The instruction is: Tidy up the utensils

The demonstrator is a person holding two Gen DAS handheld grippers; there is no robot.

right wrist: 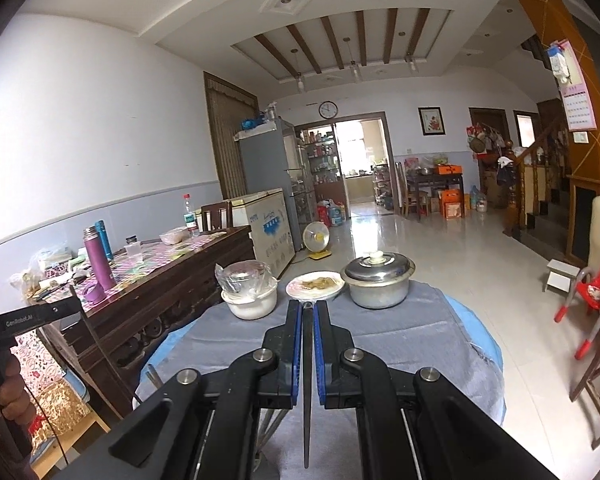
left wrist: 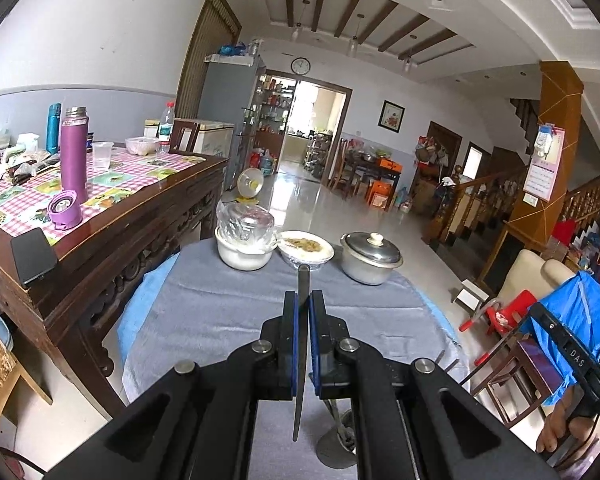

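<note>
In the left wrist view, your left gripper point(left wrist: 304, 300) is clamped narrow on a dark chopstick point(left wrist: 302, 280) that stands up between the blue pads point(left wrist: 294, 320); its blunt end pokes out just above the fingertips and its thin tip hangs down well below them. Directly beneath the tongs sits a metal utensil holder point(left wrist: 338, 446) with other utensil handles in it, on the grey cloth point(left wrist: 204, 312). Beyond the fingertips stand a white pot point(left wrist: 244, 254), a plate of food point(left wrist: 307, 246) and a lidded metal pot point(left wrist: 370, 260). In the right wrist view, your right gripper point(right wrist: 308, 308) is likewise pinched tight on a second dark chopstick point(right wrist: 307, 380), upright between its pads, tip pointing down below the tongs. Both sticks look light, stiff and smooth, so they will likely swivel or slip in a pinch near one end; hold nearer the middle if you can. More sticks point(right wrist: 270, 426) lean just below and left of these tongs.
</note>
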